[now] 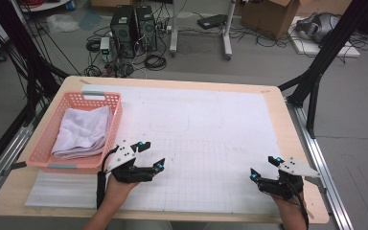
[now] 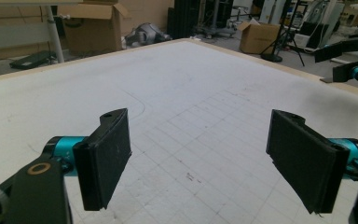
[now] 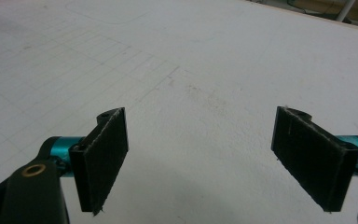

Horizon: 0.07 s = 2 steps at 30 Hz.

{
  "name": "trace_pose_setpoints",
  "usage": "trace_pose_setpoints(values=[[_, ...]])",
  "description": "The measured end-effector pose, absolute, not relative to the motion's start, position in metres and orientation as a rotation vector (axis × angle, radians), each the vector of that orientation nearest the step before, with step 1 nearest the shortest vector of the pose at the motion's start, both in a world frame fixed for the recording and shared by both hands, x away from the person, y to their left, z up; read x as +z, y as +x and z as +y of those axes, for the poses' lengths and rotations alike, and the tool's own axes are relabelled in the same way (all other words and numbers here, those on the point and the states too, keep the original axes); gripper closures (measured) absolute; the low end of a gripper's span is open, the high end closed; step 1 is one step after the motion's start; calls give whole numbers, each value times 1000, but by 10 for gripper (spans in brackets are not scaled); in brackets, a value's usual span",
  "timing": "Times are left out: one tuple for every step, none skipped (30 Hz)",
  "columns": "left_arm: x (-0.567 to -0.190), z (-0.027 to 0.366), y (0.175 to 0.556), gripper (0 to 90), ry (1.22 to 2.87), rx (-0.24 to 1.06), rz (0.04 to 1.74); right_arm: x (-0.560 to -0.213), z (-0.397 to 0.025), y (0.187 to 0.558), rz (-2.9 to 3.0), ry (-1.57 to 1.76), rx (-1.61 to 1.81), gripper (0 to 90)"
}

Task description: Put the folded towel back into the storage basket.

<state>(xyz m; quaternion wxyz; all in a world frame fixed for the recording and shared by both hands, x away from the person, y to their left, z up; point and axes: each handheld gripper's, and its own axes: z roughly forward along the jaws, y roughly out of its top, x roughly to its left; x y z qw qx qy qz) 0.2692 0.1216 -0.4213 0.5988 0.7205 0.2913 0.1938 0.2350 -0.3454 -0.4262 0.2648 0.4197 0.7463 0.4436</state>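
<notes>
Both grippers, left gripper [image 1: 153, 155] and right gripper [image 1: 264, 167], released, empty; towel [image 1: 83, 132] untouched in basket [image 1: 113, 98], nothing started.

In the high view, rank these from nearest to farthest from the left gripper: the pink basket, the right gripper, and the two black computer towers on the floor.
From the left gripper:
1. Pink basket, just to its left on the table.
2. Right gripper, across the table's near edge.
3. Computer towers, on the floor beyond the table.

Open white sheet [image 1: 196, 124] ahead, pink basket [image 1: 38, 148] blocking far left
</notes>
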Motion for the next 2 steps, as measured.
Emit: trace_pose_setpoints(values=[[-421, 122, 269, 220, 1670, 450, 678, -426, -345, 235, 2016, 1134, 1200, 178], [-421, 122, 269, 220, 1670, 450, 678, -426, -345, 235, 2016, 1134, 1200, 178]])
